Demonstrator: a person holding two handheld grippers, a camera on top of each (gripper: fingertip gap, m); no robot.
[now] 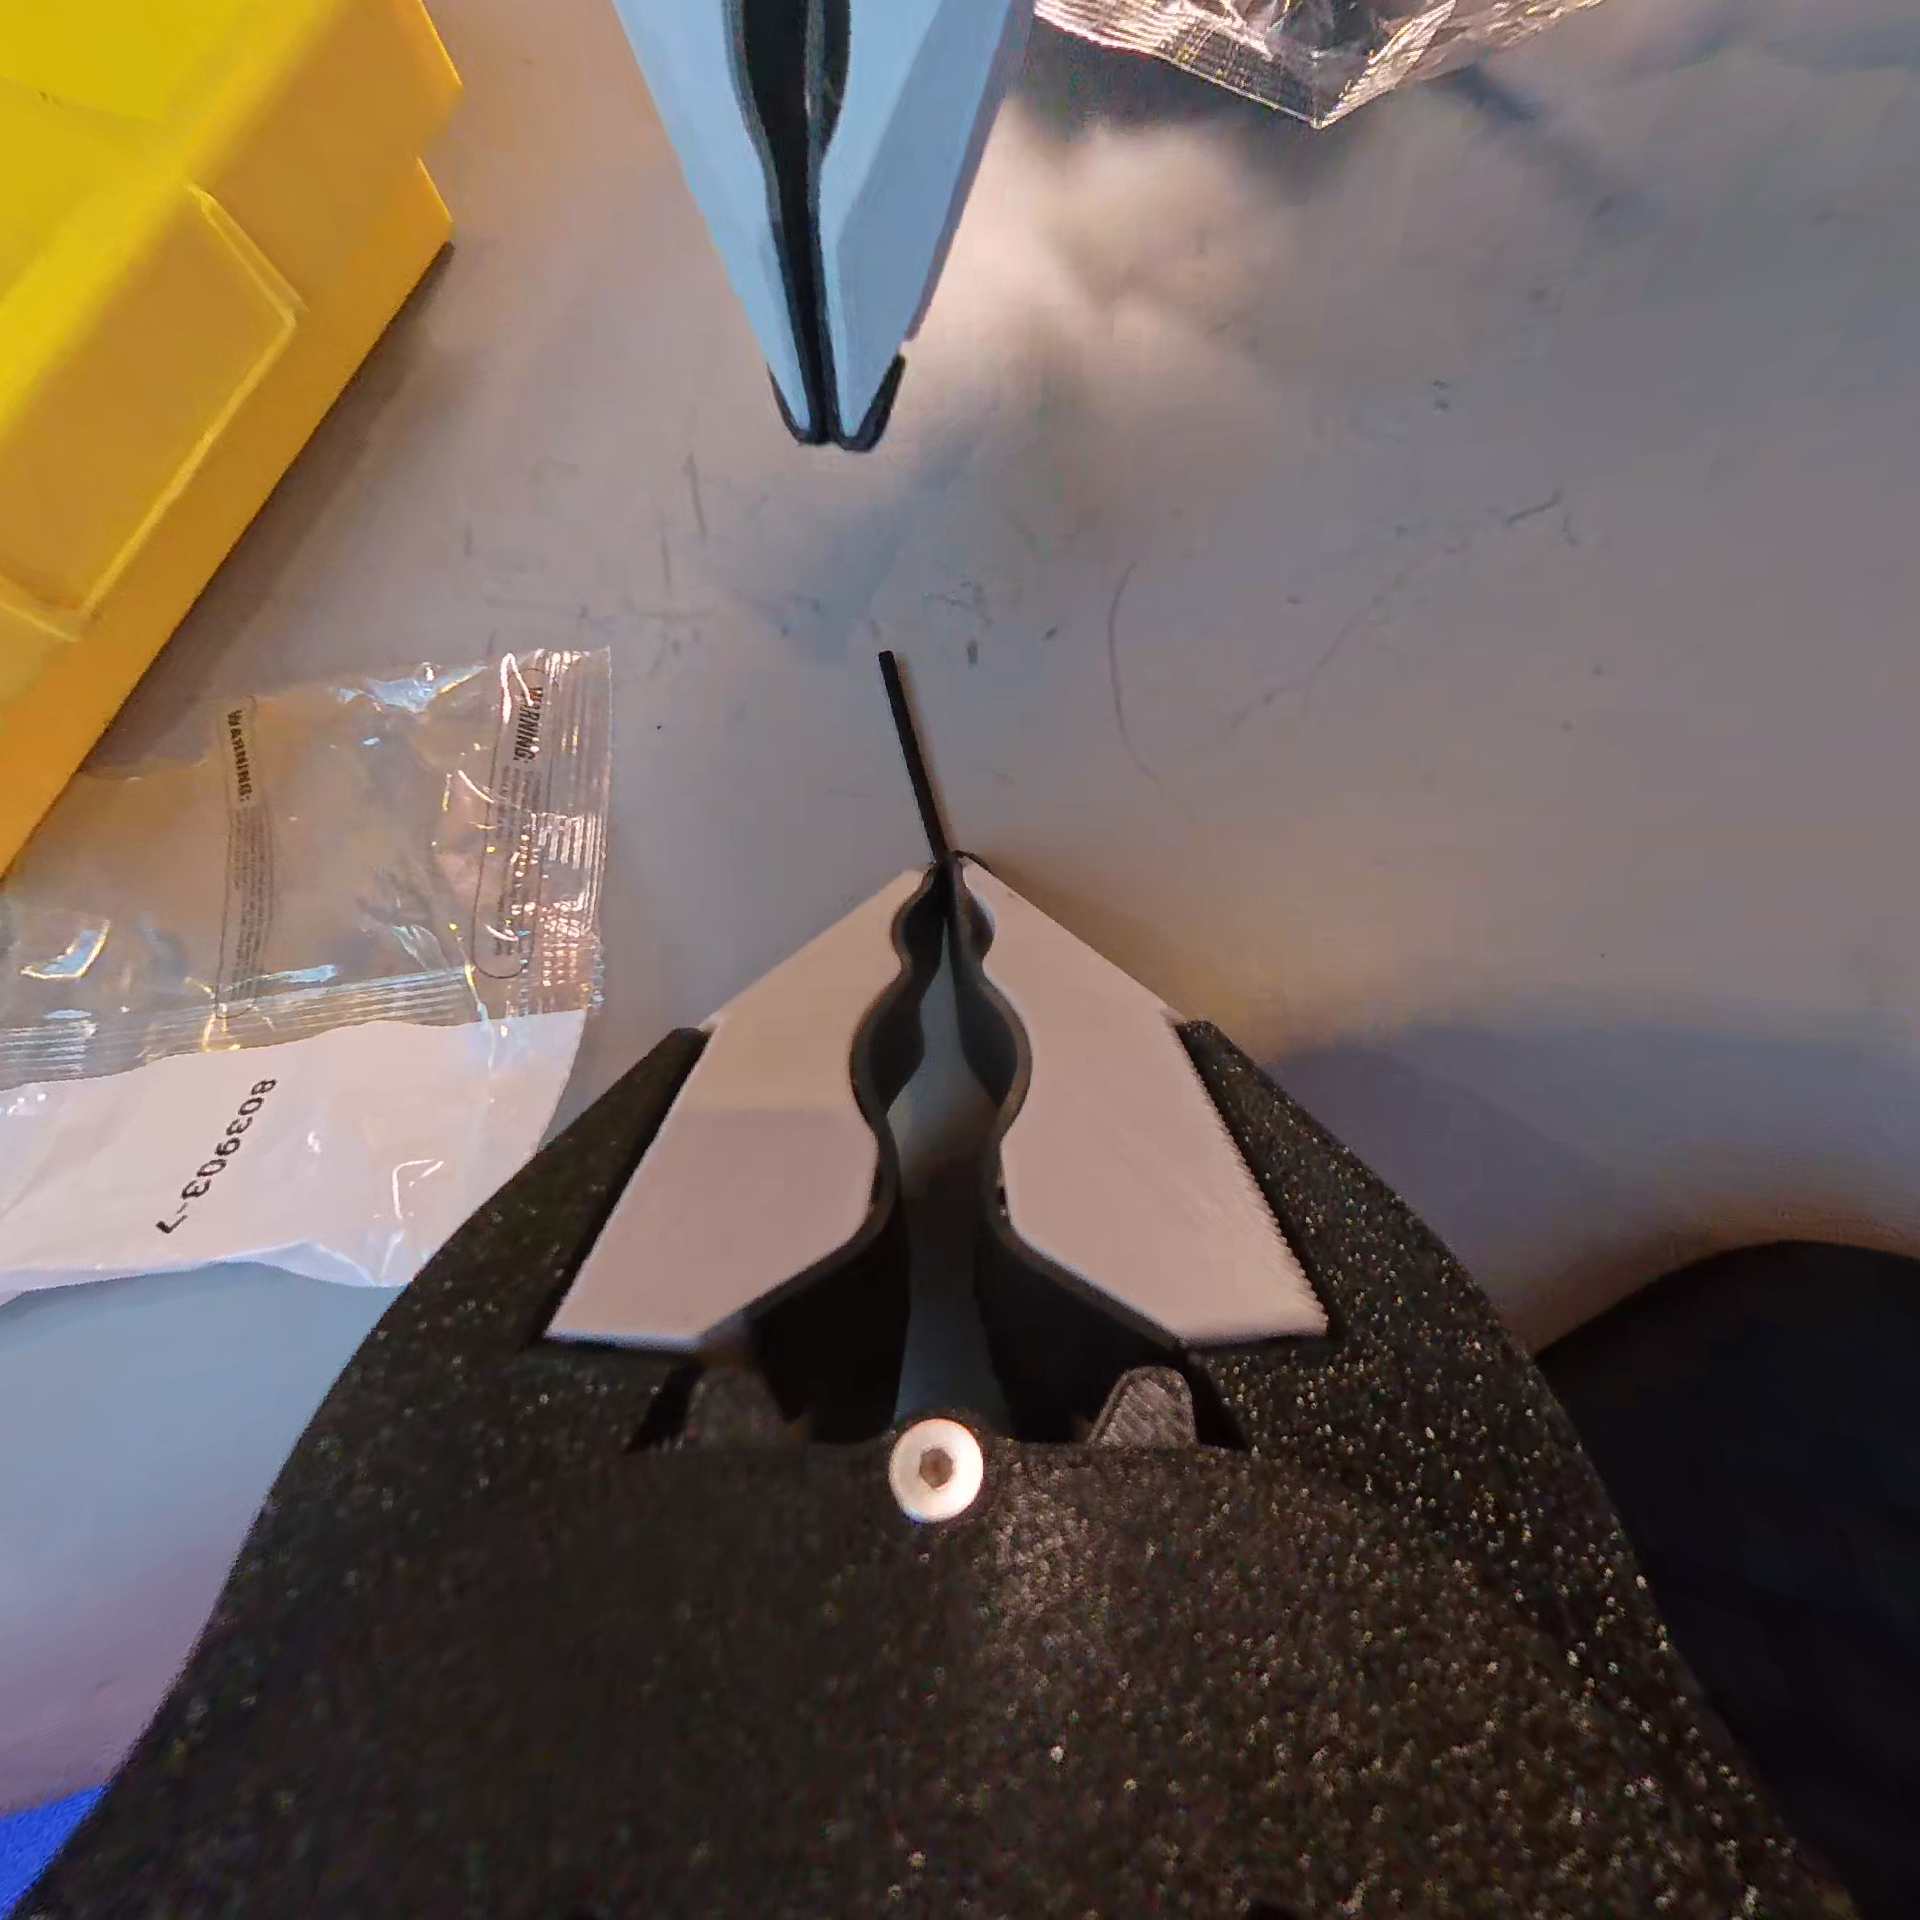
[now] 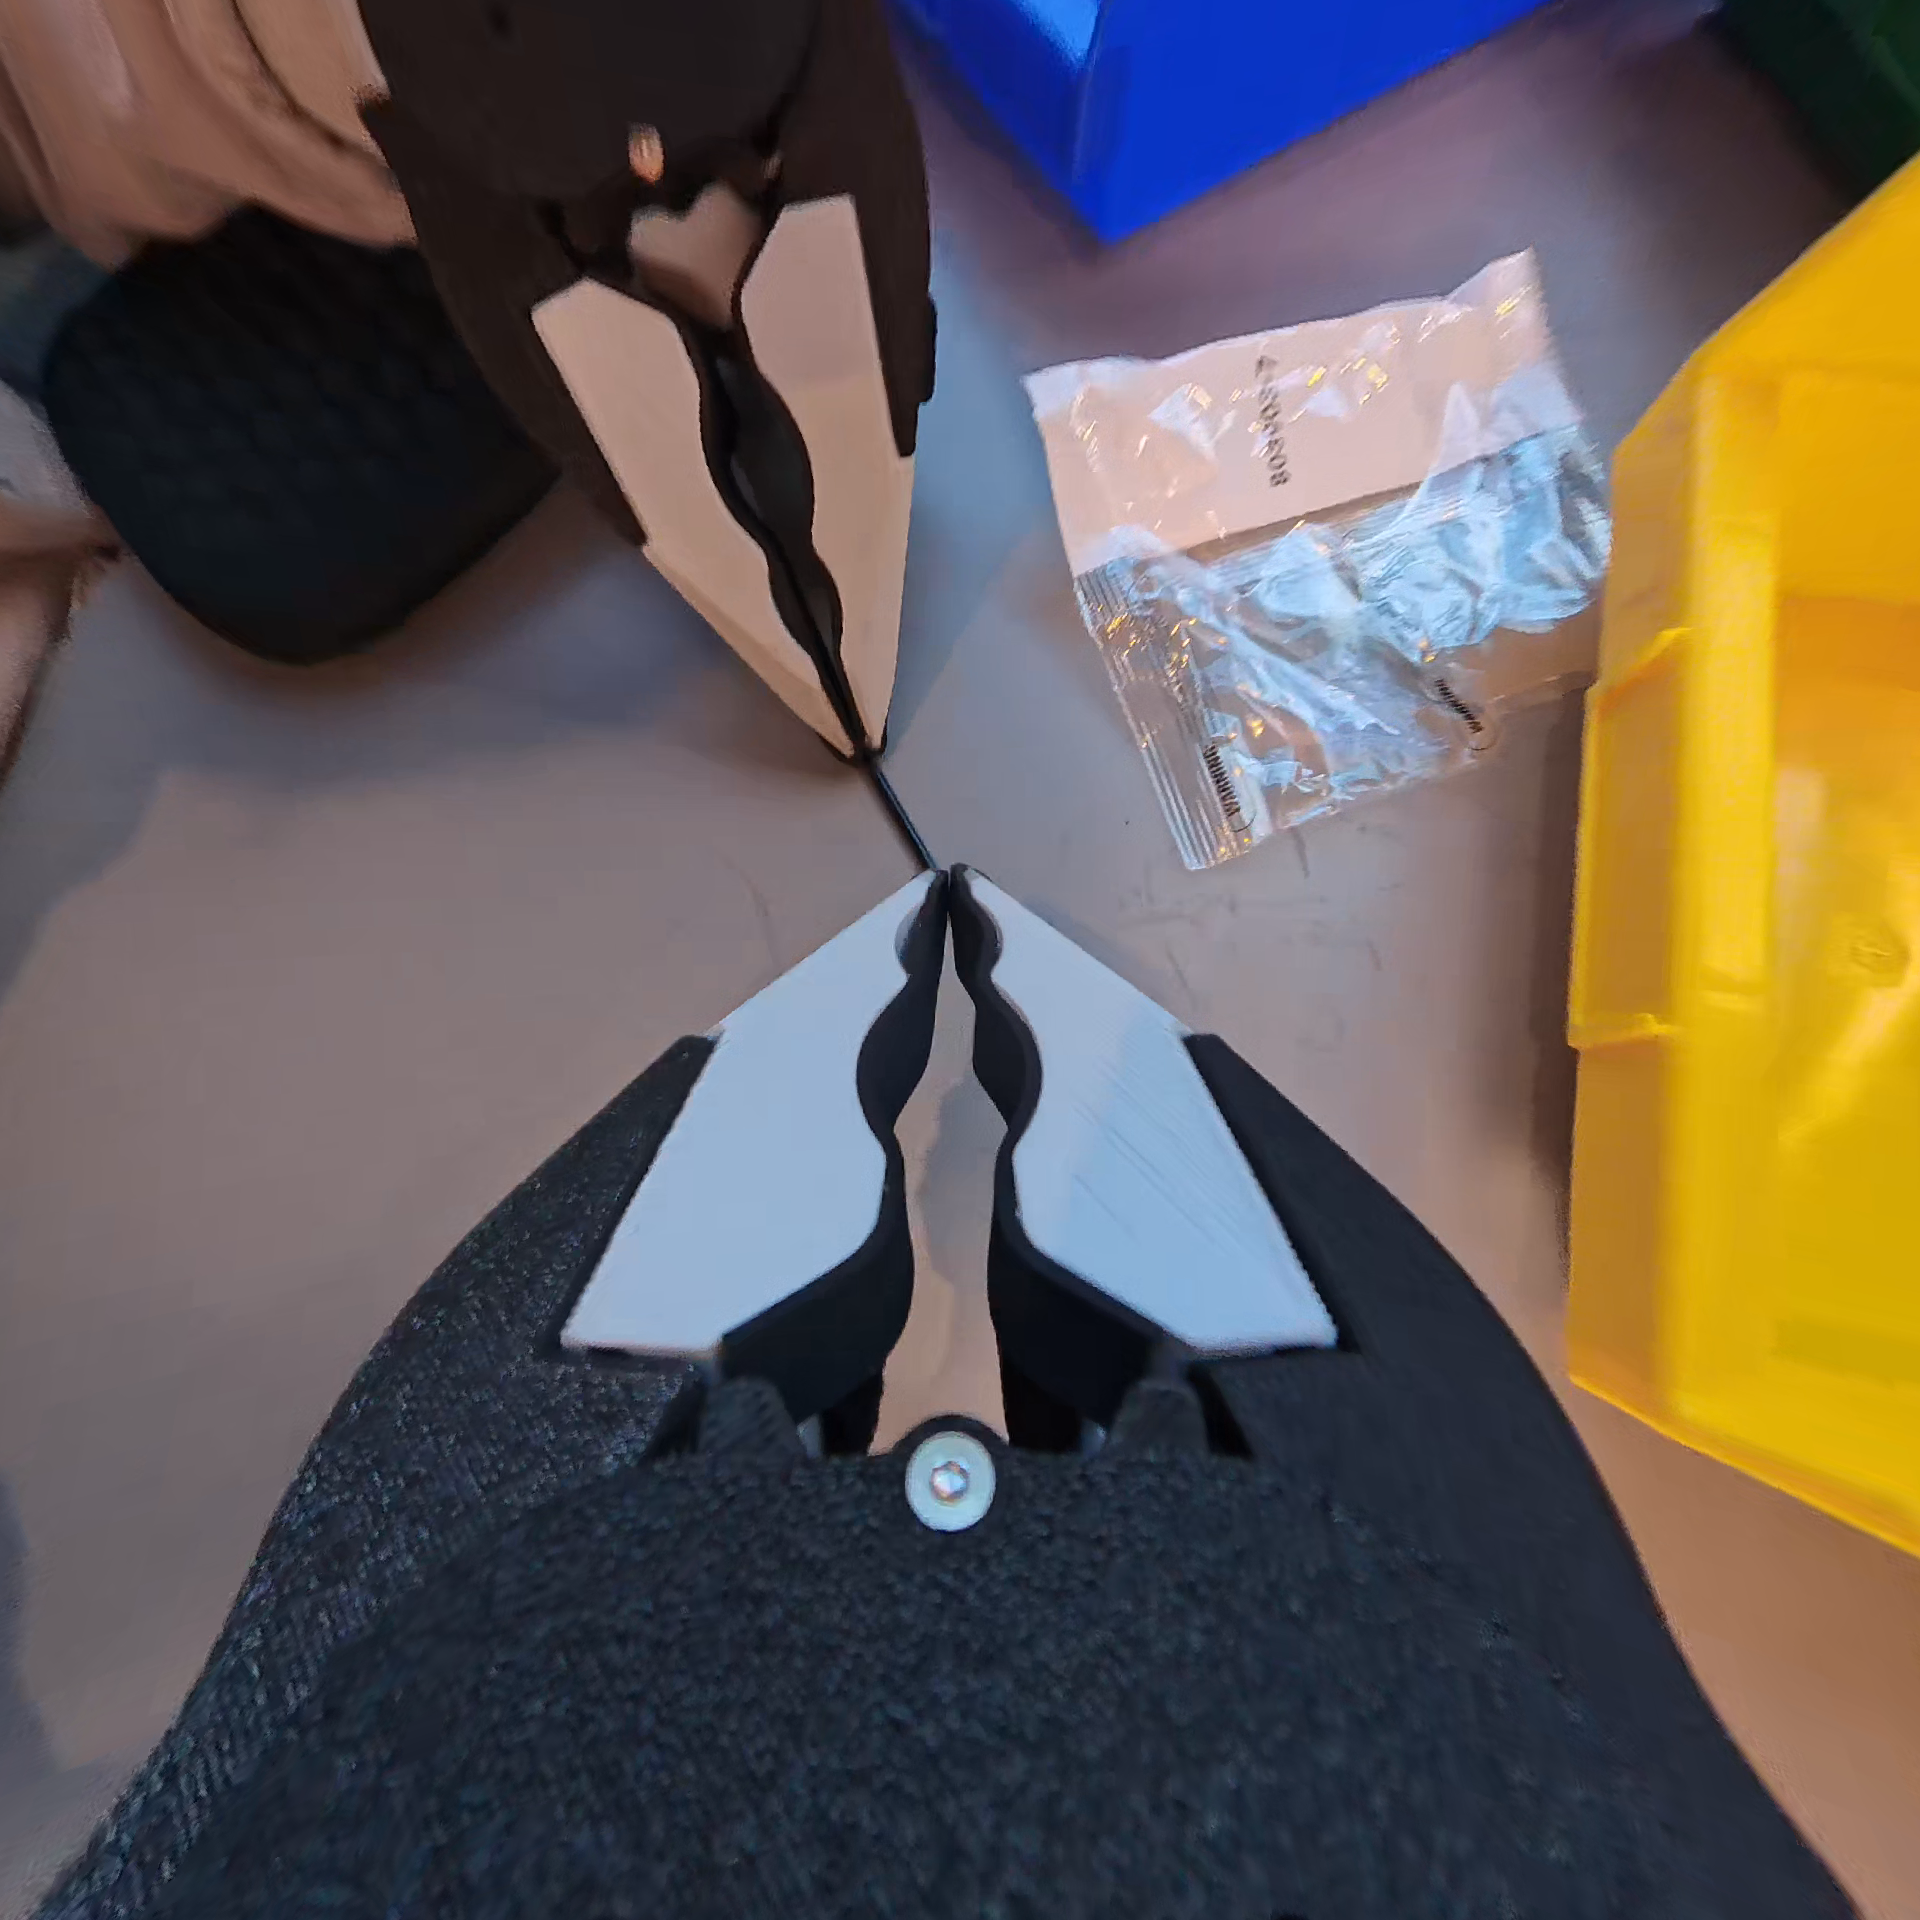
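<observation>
My left gripper (image 1: 948,868) is shut on a thin black strip (image 1: 912,758), which sticks out straight ahead of its tips over the grey table. My right gripper (image 1: 831,431) comes in from the top of the left wrist view, shut and empty, with a gap between its tips and the strip's free end. In the right wrist view my right gripper (image 2: 948,881) is shut at the bottom. The left gripper (image 2: 864,746) faces it from above, and the strip (image 2: 899,810) reaches almost to the right gripper's tips.
A yellow bin (image 1: 156,364) stands left of the grippers and also shows in the right wrist view (image 2: 1766,831). A clear plastic bag with a white label (image 1: 312,935) (image 2: 1320,582) lies beside it. There is also a blue bin (image 2: 1195,94), a clear plastic piece (image 1: 1299,52) and a black textured object (image 2: 270,436). One gripper's finger ends stand about 8 cm off the other's.
</observation>
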